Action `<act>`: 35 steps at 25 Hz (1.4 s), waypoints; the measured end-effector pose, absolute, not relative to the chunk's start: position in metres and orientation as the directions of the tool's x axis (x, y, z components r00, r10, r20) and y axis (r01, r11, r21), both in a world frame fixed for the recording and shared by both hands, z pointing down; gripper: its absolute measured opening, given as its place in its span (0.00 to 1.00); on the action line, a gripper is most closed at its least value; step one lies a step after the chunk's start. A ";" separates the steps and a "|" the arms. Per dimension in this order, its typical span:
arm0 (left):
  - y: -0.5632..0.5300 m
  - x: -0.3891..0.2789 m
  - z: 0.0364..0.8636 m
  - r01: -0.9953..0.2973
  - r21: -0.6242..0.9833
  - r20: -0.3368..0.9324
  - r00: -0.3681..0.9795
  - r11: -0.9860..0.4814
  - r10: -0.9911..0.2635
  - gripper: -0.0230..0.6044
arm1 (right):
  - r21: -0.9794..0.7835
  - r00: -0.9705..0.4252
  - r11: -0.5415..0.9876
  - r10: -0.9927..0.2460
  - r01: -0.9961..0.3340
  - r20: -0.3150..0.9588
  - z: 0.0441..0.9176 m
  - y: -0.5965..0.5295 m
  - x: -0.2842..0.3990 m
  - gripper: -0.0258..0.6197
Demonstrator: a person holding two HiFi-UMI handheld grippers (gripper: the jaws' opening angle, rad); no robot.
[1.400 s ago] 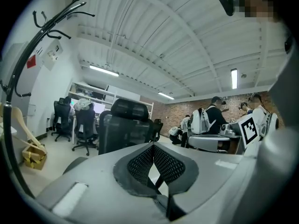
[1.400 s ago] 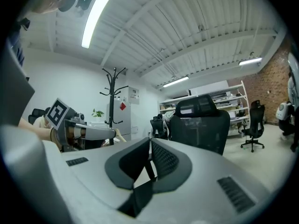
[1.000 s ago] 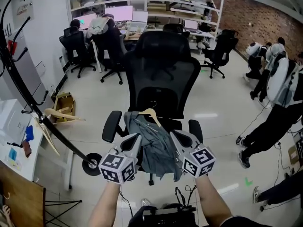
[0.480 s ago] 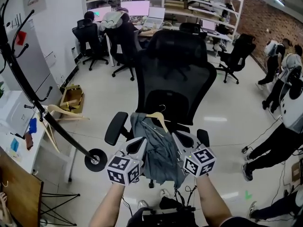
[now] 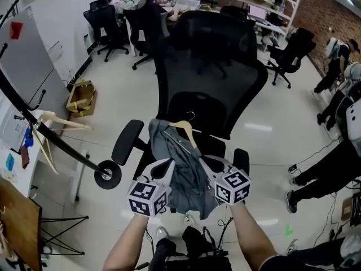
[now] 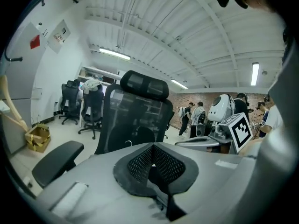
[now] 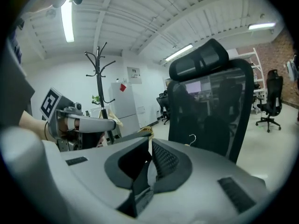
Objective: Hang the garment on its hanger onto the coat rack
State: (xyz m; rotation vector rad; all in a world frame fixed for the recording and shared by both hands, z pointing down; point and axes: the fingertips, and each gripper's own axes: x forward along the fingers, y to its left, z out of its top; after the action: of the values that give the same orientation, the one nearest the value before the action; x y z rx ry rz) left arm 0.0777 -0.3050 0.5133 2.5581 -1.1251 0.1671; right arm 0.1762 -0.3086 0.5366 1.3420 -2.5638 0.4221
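Note:
A grey garment (image 5: 183, 174) on a wooden hanger (image 5: 179, 127) lies over the seat of a black office chair (image 5: 208, 66), its metal hook (image 5: 190, 116) pointing at the backrest. My right gripper (image 5: 210, 164) is at the garment's right edge. In its own view the right gripper (image 7: 149, 160) is shut on a pale fold, with a wooden hanger end (image 7: 148, 130) at the tips. My left gripper (image 5: 167, 165) touches the garment's left edge. In its own view the left gripper (image 6: 152, 162) has its pads together, and no cloth shows between them. The black coat rack (image 5: 62, 149) leans at the left.
Spare wooden hangers (image 5: 48, 120) hang on the rack, whose round base (image 5: 107, 178) sits by the chair's left armrest (image 5: 127, 141). A cardboard box (image 5: 80, 95) lies on the floor behind. People (image 5: 344, 145) stand at the right; desks and more chairs (image 5: 144, 24) fill the back.
The head view has tilted down and closer to the chair. Both grippers stay at the garment's edges, with the hanger in much the same place on the seat.

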 end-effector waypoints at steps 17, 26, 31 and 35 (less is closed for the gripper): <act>-0.369 0.102 0.670 -0.779 0.379 0.367 0.622 -0.500 -0.691 0.08 | -0.182 -0.422 0.402 -0.664 -0.898 0.617 0.769 -0.431 0.225 0.38; -0.361 0.117 0.705 -0.773 0.420 0.398 0.627 -0.475 -0.670 0.09 | -0.195 -0.403 0.378 -0.613 -0.905 0.680 0.848 -0.457 0.231 0.43; -0.353 0.110 0.715 -0.776 0.428 0.428 0.626 -0.464 -0.652 0.09 | -0.183 -0.395 0.383 -0.602 -0.905 0.694 0.866 -0.466 0.223 0.39; -0.351 0.105 0.717 -0.785 0.416 0.427 0.614 -0.459 -0.663 0.08 | -0.133 -0.365 0.396 -0.600 -0.909 0.712 0.878 -0.467 0.223 0.15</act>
State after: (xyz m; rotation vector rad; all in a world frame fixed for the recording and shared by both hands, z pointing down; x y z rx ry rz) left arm 0.1050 -0.3515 0.7169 2.2549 -1.1352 0.2728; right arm 0.2231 -0.4668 0.8780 1.2838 -2.0860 0.7048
